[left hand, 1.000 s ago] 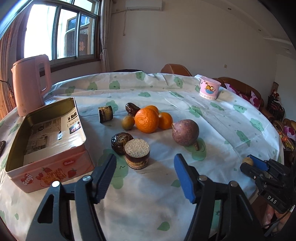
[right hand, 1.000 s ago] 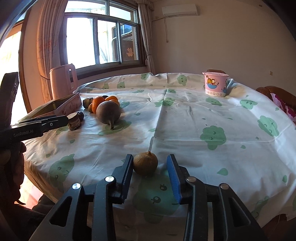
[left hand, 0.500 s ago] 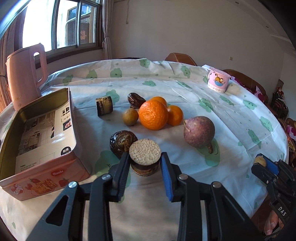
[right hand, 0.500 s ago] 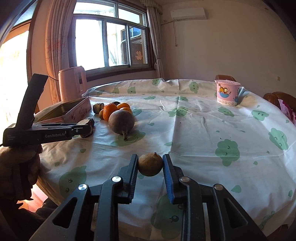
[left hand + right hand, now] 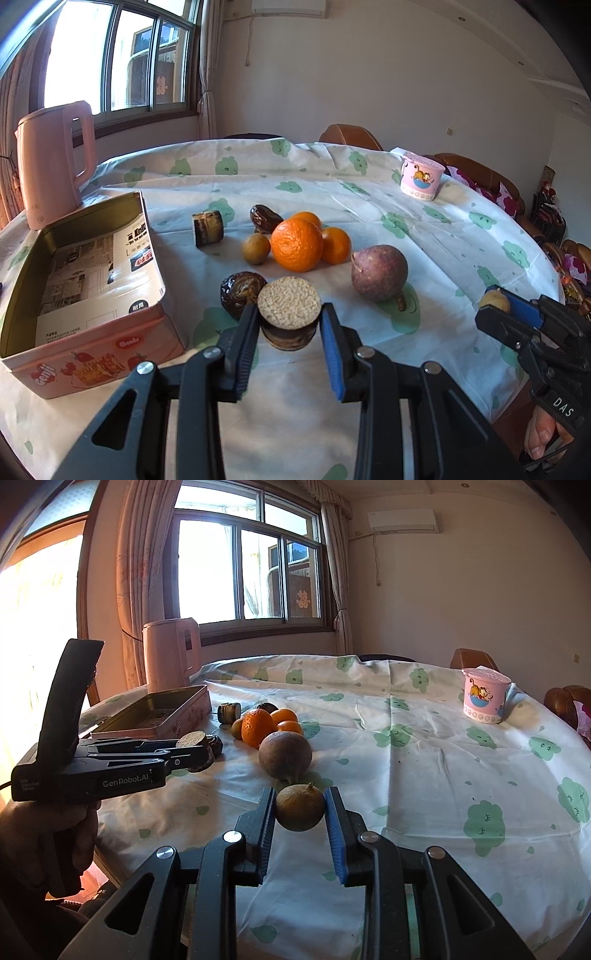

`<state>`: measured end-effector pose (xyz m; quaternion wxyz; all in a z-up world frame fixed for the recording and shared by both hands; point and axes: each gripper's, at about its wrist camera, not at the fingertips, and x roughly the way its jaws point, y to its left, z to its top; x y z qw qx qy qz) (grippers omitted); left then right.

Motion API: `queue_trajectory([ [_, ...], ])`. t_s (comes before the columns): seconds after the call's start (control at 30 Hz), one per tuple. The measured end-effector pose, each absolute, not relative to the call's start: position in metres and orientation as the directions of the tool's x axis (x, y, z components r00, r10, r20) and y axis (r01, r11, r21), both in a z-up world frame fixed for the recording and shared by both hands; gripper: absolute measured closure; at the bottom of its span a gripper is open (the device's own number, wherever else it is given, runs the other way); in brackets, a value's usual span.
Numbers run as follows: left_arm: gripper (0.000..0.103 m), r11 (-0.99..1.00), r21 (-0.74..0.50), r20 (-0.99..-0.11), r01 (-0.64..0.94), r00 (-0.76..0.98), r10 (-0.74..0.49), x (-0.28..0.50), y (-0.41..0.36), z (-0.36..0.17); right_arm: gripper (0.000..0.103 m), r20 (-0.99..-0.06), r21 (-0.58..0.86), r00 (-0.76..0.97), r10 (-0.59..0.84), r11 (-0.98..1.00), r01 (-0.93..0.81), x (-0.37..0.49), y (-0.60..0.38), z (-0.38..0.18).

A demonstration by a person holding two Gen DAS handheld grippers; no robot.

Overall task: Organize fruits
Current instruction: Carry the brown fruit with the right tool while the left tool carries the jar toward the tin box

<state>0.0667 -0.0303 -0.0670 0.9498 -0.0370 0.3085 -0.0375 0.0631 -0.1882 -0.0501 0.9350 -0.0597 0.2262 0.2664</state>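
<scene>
The left gripper is clamped on a sesame-topped round cake, near the open tin on the surface. The right gripper, jaws closed, grips a small brown fruit, nearer than the purple fruit and oranges.

Tin left of fruit pile, kettle behind it

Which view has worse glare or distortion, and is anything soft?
Right wrist view: window and the left edge blow out, leaving the left hand-held gripper nearly a silhouette. Left wrist view: evener light, window clipped, fruit such as the large orange sharp. Both show fisheye bending and dark corners.
</scene>
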Motion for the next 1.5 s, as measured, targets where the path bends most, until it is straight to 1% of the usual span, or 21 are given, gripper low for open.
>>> queue_trajectory([
  [0.27,0.068,0.994,-0.096,-0.540,0.050,0.837,-0.094,0.055,-0.026,-0.055,0.075,-0.426,-0.023,0.746,0.511,0.819,-0.574,0.064,-0.171,-0.028],
  [0.53,0.068,0.995,-0.091,-0.489,0.030,0.869,-0.071,0.044,-0.017,-0.039,0.074,-0.411,-0.076,0.737,0.536,0.786,-0.614,0.068,-0.148,-0.013],
  [0.77,0.068,0.996,-0.089,-0.464,0.010,0.885,-0.050,0.038,-0.007,-0.030,0.074,-0.396,-0.114,0.732,0.554,0.761,-0.638,0.070,-0.132,0.001],
  [0.93,0.068,0.996,-0.086,-0.458,-0.013,0.889,-0.028,0.036,0.003,-0.028,0.074,-0.391,-0.133,0.725,0.568,0.744,-0.655,0.074,-0.120,0.010],
  [1.5,0.068,0.991,-0.092,-0.482,-0.100,0.875,0.044,0.044,0.045,-0.036,0.074,-0.399,-0.140,0.671,0.625,0.681,-0.718,0.086,-0.069,0.026],
])
